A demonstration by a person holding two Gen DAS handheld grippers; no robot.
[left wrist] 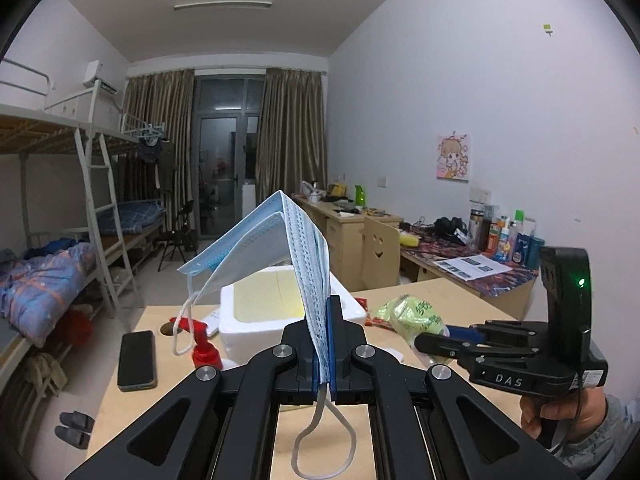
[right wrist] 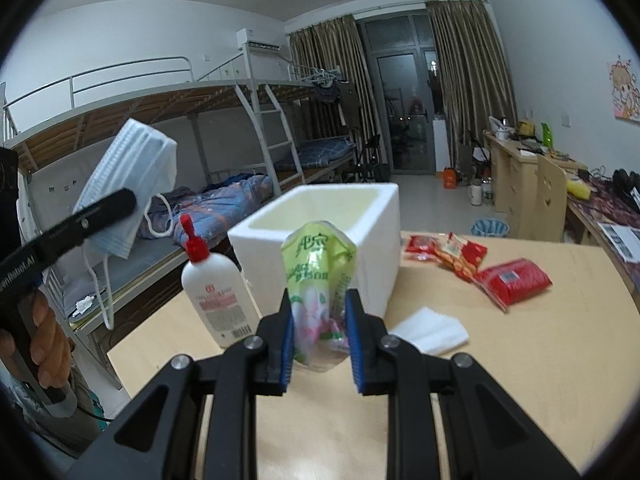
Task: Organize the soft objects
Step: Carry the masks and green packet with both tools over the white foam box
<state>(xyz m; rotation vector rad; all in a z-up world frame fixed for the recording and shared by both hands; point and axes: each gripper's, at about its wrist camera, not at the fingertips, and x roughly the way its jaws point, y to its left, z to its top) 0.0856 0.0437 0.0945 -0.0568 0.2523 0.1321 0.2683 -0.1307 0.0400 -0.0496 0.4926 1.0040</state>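
Currently your left gripper (left wrist: 322, 340) clamps a blue pleated face-mask stack (left wrist: 276, 240) above the white foam box (left wrist: 256, 328); your right gripper (right wrist: 319, 336), marked "DAS", pinches a green plastic pack (right wrist: 318, 280) whose Chinese print is seemingly unreadable.

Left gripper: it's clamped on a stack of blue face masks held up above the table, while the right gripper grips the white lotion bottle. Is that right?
Not quite. The left gripper is clamped on the stack of blue face masks, but the right gripper grips the green tissue pack, not the white lotion bottle, which stands untouched on the table beside the foam box. The right wrist view shows it.
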